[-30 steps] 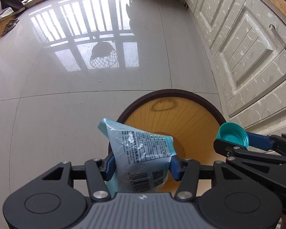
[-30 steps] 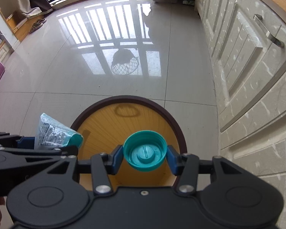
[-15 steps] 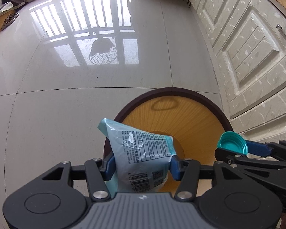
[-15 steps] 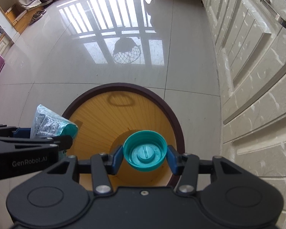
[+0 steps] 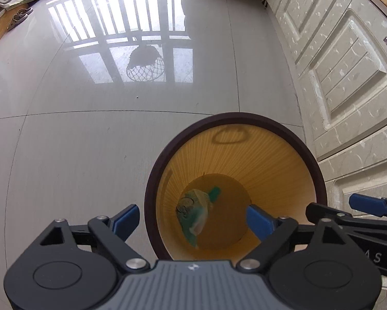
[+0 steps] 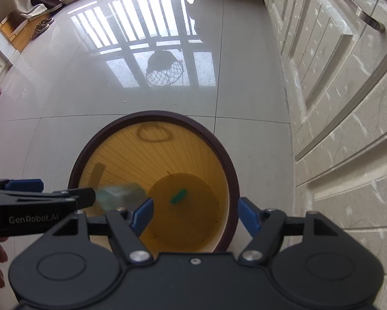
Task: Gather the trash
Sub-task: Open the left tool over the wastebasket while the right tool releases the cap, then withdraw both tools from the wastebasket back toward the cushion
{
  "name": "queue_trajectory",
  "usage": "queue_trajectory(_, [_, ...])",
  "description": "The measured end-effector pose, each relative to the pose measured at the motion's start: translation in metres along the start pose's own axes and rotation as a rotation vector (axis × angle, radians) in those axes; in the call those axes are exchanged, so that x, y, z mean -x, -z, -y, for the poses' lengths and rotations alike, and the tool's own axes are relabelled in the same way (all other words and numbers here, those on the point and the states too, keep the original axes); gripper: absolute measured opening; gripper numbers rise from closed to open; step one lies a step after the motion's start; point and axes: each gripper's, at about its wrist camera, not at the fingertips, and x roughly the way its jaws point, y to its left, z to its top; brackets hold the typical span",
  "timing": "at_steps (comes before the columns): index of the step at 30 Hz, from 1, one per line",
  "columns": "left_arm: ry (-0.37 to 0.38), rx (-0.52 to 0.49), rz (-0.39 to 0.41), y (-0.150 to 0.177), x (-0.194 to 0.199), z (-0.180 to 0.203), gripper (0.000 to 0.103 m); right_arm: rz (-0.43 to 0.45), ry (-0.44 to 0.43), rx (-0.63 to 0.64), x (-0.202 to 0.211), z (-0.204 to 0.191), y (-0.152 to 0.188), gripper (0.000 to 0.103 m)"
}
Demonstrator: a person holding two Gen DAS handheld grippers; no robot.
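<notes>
A round bin with a dark brown rim (image 5: 219, 116) and a yellow ribbed inside stands on the floor; it also shows in the right wrist view (image 6: 152, 115). My left gripper (image 5: 190, 219) is open and empty above the bin's near left side. The teal snack wrapper (image 5: 193, 213) is blurred, falling inside the bin; it shows in the right wrist view (image 6: 121, 196) too. My right gripper (image 6: 194, 213) is open and empty above the bin. The teal bottle cap (image 6: 178, 196) is falling edge-on towards the bin's bottom; it shows in the left wrist view (image 5: 214, 193).
White cabinet doors (image 6: 335, 82) with a metal handle (image 6: 358, 6) run along the right, close to the bin. Glossy grey floor tiles (image 5: 90, 142) spread ahead and to the left. Slippers (image 5: 19, 15) lie at the far left by a balcony railing.
Both grippers opened over the bin. The wrapper left my left gripper and the cap left my right gripper; both are dropping into the bin. Both grippers moved slightly forward over it.
</notes>
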Motion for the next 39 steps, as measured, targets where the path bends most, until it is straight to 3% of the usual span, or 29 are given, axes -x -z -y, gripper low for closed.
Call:
queue_trajectory(4, [-0.008, 0.001, -0.004, 0.002, -0.001, 0.000, 0.099, -0.001, 0.007, 0.003, 0.003, 0.003, 0.003, 0.073])
queue_trajectory(10, [-0.026, 0.007, 0.001, 0.005, 0.001, -0.004, 0.103, 0.013, 0.022, 0.026, 0.008, 0.005, 0.004, 0.079])
queue_trajectory(13, [-0.031, 0.007, 0.008, 0.008, 0.005, -0.007, 0.103, 0.018, 0.035, 0.036, 0.011, 0.005, 0.006, 0.084])
queue_trajectory(16, [-0.037, 0.010, 0.020, 0.013, 0.011, -0.011, 0.103, 0.033, 0.059, 0.030, 0.017, 0.007, 0.008, 0.098])
queue_trajectory(20, [-0.032, 0.031, 0.035, 0.017, 0.023, -0.018, 0.103, 0.049, 0.082, 0.032, 0.028, 0.008, 0.011, 0.103])
queue_trajectory(29, [-0.005, 0.050, 0.078, 0.030, 0.077, -0.023, 0.103, 0.060, 0.103, 0.060, 0.068, 0.000, 0.021, 0.103])
queue_trajectory(39, [-0.017, 0.023, 0.152, 0.059, 0.154, -0.021, 0.103, 0.132, 0.129, 0.031, 0.155, 0.000, 0.031, 0.103])
